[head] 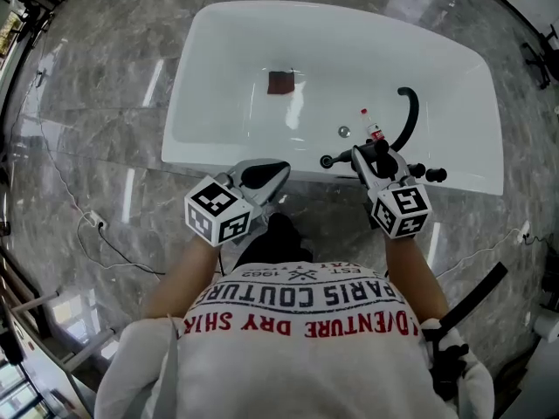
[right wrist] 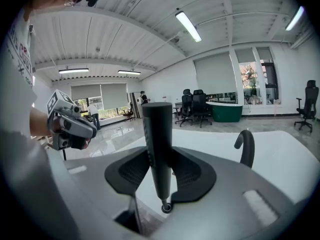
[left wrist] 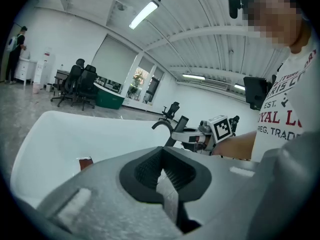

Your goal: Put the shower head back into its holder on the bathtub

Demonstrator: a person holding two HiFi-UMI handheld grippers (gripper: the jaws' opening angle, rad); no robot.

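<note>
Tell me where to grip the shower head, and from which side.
Grip the shower head at the middle of its straight black handle, one pad on each side, coming in from the near side of the bathtub. The handle is a slim round bar standing upright, so it seats between the pads with its lower end free. The right gripper holds it that way.

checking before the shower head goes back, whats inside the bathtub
Inside the bathtub: a small dark red square item and the round drain. A bottle stands by the faucet; whether inside or on the rim is unclear. The near inner wall is hidden.
</note>
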